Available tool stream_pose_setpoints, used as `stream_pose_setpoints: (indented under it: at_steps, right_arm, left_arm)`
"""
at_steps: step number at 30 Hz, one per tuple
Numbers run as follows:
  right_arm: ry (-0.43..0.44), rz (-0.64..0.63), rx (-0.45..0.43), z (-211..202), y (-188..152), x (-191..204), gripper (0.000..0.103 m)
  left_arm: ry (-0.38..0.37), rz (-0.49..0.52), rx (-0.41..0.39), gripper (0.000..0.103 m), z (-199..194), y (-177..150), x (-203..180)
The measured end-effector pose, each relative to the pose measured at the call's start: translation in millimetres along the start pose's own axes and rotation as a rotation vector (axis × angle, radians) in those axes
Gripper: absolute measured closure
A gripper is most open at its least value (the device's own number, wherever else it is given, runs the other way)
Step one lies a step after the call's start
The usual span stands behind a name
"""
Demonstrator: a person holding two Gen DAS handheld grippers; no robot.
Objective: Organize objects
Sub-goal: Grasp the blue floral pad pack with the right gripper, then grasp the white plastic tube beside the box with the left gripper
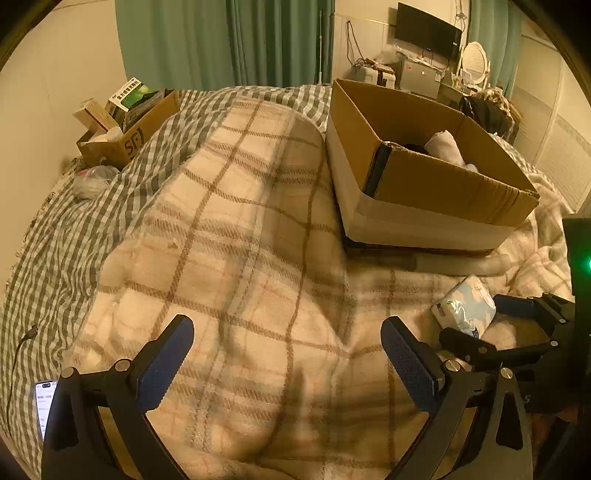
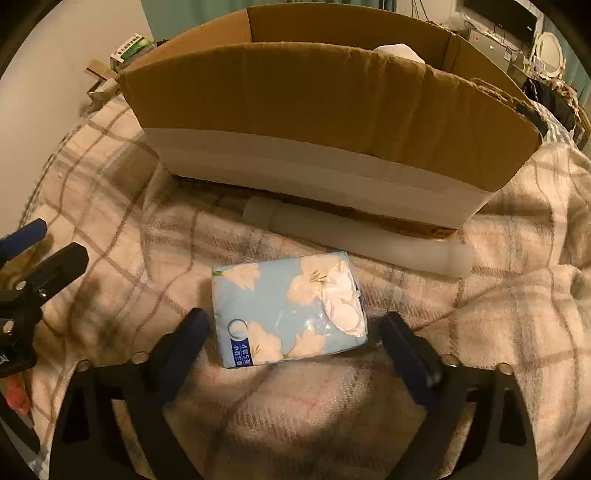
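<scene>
A light blue tissue pack (image 2: pixel 288 310) with white flowers lies on the plaid blanket, between the fingers of my open right gripper (image 2: pixel 295 332), which does not touch it. It also shows in the left wrist view (image 1: pixel 466 308) with the right gripper (image 1: pixel 484 325) around it. Behind it lies a translucent white tube (image 2: pixel 354 236) against a large open cardboard box (image 2: pixel 317 110) holding a white cloth (image 1: pixel 445 146). My left gripper (image 1: pixel 288 343) is open and empty over the blanket, left of the pack.
A small cardboard box (image 1: pixel 125 136) with cartons stands at the far left by the wall. A plastic bag (image 1: pixel 90 181) lies near it. A phone (image 1: pixel 44 406) and a cable (image 1: pixel 22 350) lie at the bed's left edge. A desk with a monitor (image 1: pixel 426 29) stands behind.
</scene>
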State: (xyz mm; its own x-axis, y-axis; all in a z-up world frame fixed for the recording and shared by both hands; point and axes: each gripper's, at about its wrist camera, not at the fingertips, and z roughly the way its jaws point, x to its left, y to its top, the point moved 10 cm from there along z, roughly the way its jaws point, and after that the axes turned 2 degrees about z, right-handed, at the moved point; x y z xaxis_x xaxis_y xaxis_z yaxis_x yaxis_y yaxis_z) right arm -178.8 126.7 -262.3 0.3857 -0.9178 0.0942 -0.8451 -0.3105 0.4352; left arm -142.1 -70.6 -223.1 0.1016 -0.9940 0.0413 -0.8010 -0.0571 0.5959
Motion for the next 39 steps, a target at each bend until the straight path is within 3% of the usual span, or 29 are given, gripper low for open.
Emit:
stream_pose_setpoints:
  at_steps: [2,8,11,14,15,18,21,26,30,34,39]
  right_arm:
    - [0.001,0.004,-0.008,-2.9,0.4,-0.5,0.028]
    - [-0.034,0.033,-0.129,-45.8,12.2,-11.4,0.028]
    - [-0.107,0.045,-0.171,-75.4,25.3,-35.7,0.028]
    - [-0.256,0.069,-0.21,-105.9,33.4,-76.2,0.028]
    - [-0.296,0.13,-0.217,-116.3,33.7,-95.1,0.028]
    - [-0.275,0.267,-0.234,-129.6,26.8,-128.9,0.028]
    - [-0.33,0.299,-0.216,-125.0,20.2,-155.5,0.028]
    - [-0.291,0.348,-0.196,-108.3,20.9,-174.9,0.028]
    - [-0.257,0.366,-0.2,-97.3,24.0,-179.2,0.028]
    - [-0.196,0.417,-0.183,-82.6,21.6,-176.1,0.028]
    - [-0.189,0.43,-0.179,-78.1,20.8,-175.0,0.028]
  left_arm:
    - [0.006,0.003,-0.01,0.0,-2.6,0.3,0.0]
    - [0.027,0.042,-0.027,0.0,-13.4,2.8,-9.7]
    - [-0.014,0.041,-0.033,0.0,-20.2,5.9,-25.2]
    - [-0.066,0.05,-0.03,0.0,-21.3,10.9,-52.3]
    - [-0.093,0.079,-0.025,0.0,-20.3,13.9,-70.5]
    - [-0.119,0.149,-0.037,0.0,-17.8,21.6,-107.0]
    - [-0.154,0.2,-0.038,0.0,-8.8,29.9,-150.3]
    - [-0.155,0.239,-0.05,0.0,13.3,35.3,-190.2]
    - [-0.139,0.19,0.007,0.007,48.4,31.4,-192.5]
    - [-0.198,0.173,0.054,0.008,73.9,28.3,-201.8]
    - [-0.161,0.178,0.075,0.007,93.5,28.7,-204.8]
